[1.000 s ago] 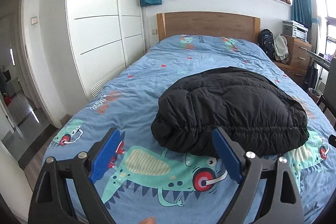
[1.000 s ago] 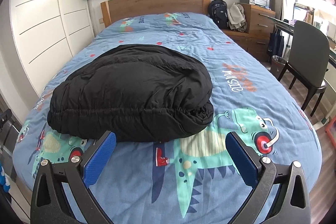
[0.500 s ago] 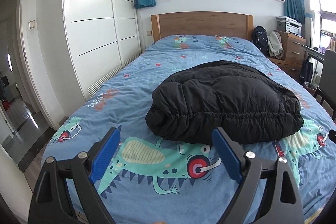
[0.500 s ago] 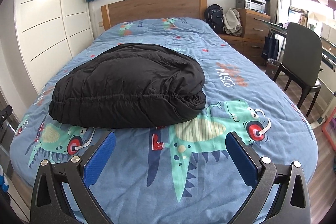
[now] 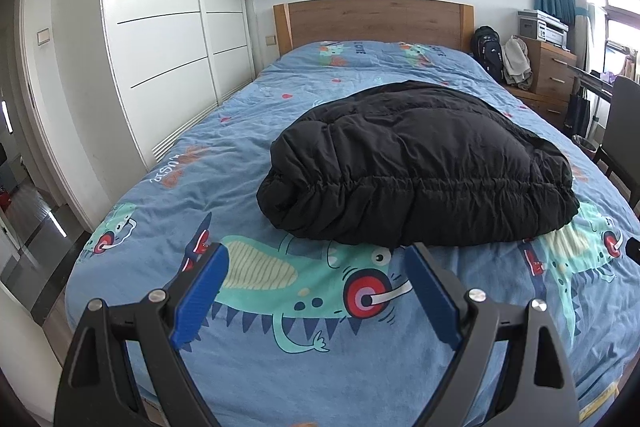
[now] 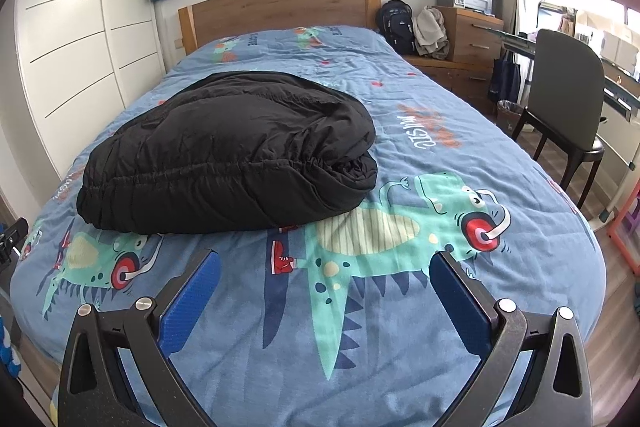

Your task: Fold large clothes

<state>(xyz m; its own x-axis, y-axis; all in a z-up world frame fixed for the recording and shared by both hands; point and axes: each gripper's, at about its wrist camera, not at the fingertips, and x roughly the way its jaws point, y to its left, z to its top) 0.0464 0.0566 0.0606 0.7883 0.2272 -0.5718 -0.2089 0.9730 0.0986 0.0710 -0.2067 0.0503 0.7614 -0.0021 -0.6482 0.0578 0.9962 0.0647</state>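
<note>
**Both claws wide and empty, short of the folded black jacket**

My left claw stands spread wide with nothing between its blue pads, hanging over the foot end of the bed. My right claw is spread just as wide and is empty too. Neither touches the garment; printed bedding shows in both gaps.

Just beyond the fingertips lies the puffy black quilted jacket, folded into a thick, rounded bundle on the blue cartoon-dinosaur bedspread. Its long axis runs across the bed, side to side, square to the line I am pointing along. The gathered, elastic-looking hem edge faces me along the near side. In the left view its rolled end sits ahead of the claw and the bulk stretches off to the right; in the right view the bulk stretches left and the other rolled end sits nearer the middle.

Farther off stand the wooden headboard and a white sliding-door wardrobe.
</note>
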